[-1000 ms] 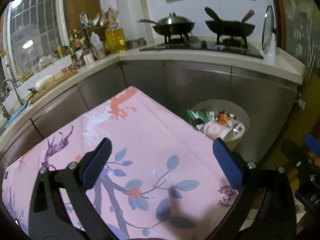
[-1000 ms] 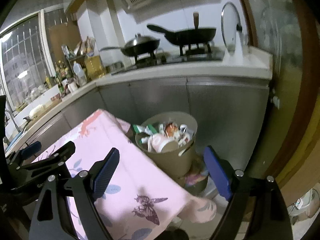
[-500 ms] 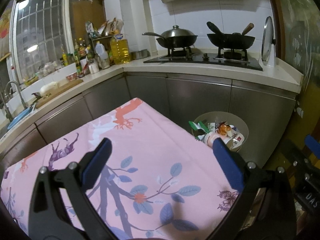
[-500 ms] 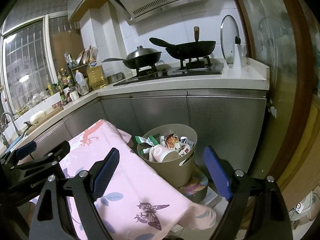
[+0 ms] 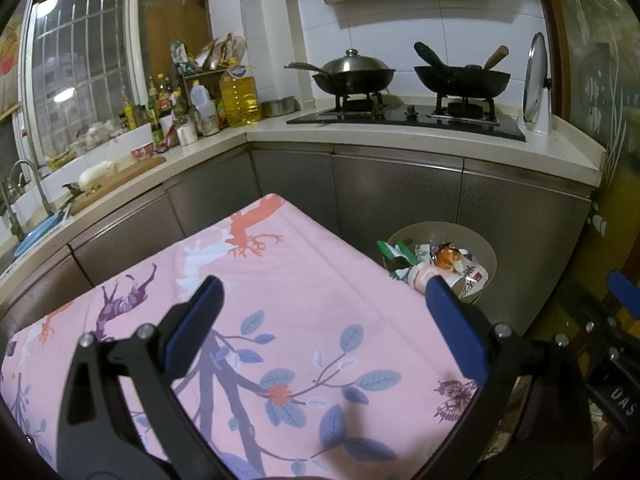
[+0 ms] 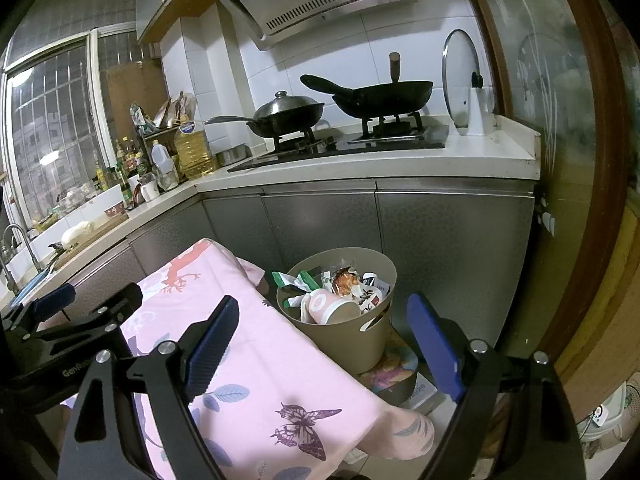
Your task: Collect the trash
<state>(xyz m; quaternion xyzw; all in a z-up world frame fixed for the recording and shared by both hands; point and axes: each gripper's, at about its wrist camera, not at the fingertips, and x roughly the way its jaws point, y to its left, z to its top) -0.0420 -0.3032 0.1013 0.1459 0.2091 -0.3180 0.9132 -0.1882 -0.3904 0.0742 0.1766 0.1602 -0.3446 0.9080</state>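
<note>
We hover over the pink floral tablecloth with both claws spread wide and empty: the left gripper has nothing between its blue pads, and the right gripper stands just as slack, gripping nothing. No loose scrap shows on the cloth from either view, so as we read it the collecting looks close to done.

The trash now sits in the beige bin, heaped to the rim: a pink paper cup lying on its side, green wrappers and an orange packet on top.

Here is the relation that counts. From the right claw, the bin lies at about twelve o'clock, just past the fingertips and framed between the jaws. From the left claw, the same bin sits out at two o'clock, beyond the table's corner and partly behind the right-hand pad.

So the right hand is the nearer one for any push or drop into the bin. The cup's long axis runs roughly eleven to five in the right view.
</note>
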